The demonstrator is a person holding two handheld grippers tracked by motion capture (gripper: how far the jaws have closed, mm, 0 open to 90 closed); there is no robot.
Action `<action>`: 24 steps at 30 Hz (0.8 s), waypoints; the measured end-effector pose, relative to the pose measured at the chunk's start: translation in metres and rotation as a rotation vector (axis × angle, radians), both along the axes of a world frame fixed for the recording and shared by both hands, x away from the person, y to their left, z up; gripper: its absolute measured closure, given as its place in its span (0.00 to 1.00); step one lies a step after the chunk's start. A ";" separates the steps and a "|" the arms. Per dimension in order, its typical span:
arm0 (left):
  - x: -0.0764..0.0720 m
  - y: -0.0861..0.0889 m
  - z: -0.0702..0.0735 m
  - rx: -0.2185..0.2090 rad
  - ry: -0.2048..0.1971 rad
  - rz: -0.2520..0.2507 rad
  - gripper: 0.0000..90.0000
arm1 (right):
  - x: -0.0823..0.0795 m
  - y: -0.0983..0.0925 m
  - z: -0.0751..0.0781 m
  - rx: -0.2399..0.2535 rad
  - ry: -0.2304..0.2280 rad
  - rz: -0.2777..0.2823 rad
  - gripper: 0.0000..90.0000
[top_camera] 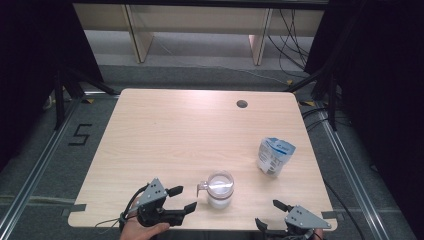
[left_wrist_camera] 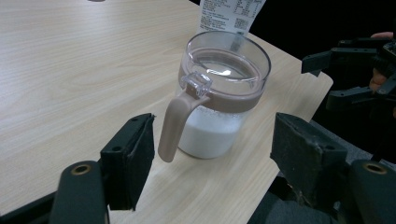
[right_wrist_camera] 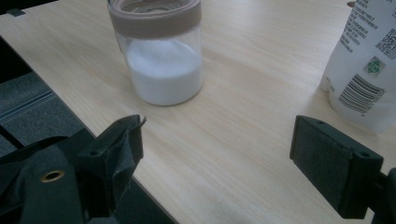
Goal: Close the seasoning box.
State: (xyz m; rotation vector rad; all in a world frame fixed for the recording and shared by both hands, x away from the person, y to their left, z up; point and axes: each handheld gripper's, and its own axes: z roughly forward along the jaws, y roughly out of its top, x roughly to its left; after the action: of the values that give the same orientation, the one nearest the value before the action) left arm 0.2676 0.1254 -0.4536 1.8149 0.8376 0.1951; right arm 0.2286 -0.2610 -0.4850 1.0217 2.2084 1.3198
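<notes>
The jar, a clear lidded vessel holding white powder to roughly half its height, stands upright near the front edge of the table, its tan handle turned toward the left gripper. That gripper lies level just beside the handle with jaws spread wide and nothing between them, apparently lined up with it. The right gripper rests at the front right edge, jaws likewise wide and empty, well short of the white pouch standing upright behind it.
</notes>
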 end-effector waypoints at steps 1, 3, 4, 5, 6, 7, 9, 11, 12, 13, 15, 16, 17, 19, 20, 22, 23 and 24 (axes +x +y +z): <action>-0.002 0.001 0.000 0.009 0.002 0.015 0.33 | 0.000 0.000 0.000 0.004 0.004 0.001 0.20; -0.003 0.002 -0.002 0.002 0.003 0.007 0.33 | 0.000 0.000 0.000 0.009 0.008 0.008 0.20; -0.003 0.003 -0.003 0.009 -0.003 0.008 0.33 | 0.000 0.000 0.000 0.003 0.000 0.007 0.20; -0.004 0.003 -0.003 0.012 0.007 0.016 0.32 | 0.000 0.000 0.000 0.006 0.005 0.004 0.20; -0.004 0.003 -0.005 0.002 0.008 0.011 0.32 | 0.000 0.000 0.000 0.005 0.003 0.004 0.20; -0.004 0.004 -0.006 0.016 0.006 0.008 0.32 | 0.000 0.000 0.000 0.007 0.007 0.004 0.20; -0.004 0.006 -0.008 0.029 0.001 -0.007 0.31 | 0.000 0.000 0.000 0.007 0.004 0.008 0.20; -0.006 0.006 -0.010 0.032 0.017 0.010 0.31 | -0.001 0.002 0.000 0.000 0.004 -0.007 0.20; -0.007 0.007 -0.011 0.039 0.017 0.010 0.31 | -0.002 0.002 0.000 0.009 0.012 -0.011 0.20; -0.007 0.008 -0.013 0.046 0.004 -0.002 0.30 | 0.000 0.003 -0.001 0.012 0.004 0.015 0.20; -0.008 0.009 -0.015 0.058 0.007 -0.005 0.29 | 0.000 0.003 -0.001 0.010 0.003 0.007 0.20; -0.009 0.011 -0.016 0.073 0.008 -0.004 0.29 | -0.001 0.003 -0.001 0.010 0.004 0.006 0.20; -0.010 0.011 -0.018 0.067 0.011 -0.005 0.29 | -0.001 0.003 0.000 0.014 0.011 0.002 0.20; -0.012 0.011 -0.021 0.064 0.028 0.002 0.28 | -0.001 0.002 0.000 0.010 0.005 0.002 0.20; -0.012 0.011 -0.022 0.063 0.030 0.001 0.28 | 0.000 0.002 0.000 0.007 -0.002 0.010 0.20; -0.013 0.012 -0.022 0.076 0.016 -0.007 0.28 | -0.001 0.003 0.000 0.014 0.009 0.003 0.20; -0.013 0.012 -0.022 0.079 0.011 -0.010 0.28 | -0.001 0.003 0.000 0.011 0.006 0.003 0.20; -0.014 0.013 -0.023 0.077 0.016 -0.009 0.27 | 0.000 0.002 0.000 0.009 0.002 0.010 0.20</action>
State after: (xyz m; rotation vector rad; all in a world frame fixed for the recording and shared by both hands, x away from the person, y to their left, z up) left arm 0.2534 0.1384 -0.4763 1.8942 0.8439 0.2099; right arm 0.2281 -0.2587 -0.4850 1.0164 2.2137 1.3348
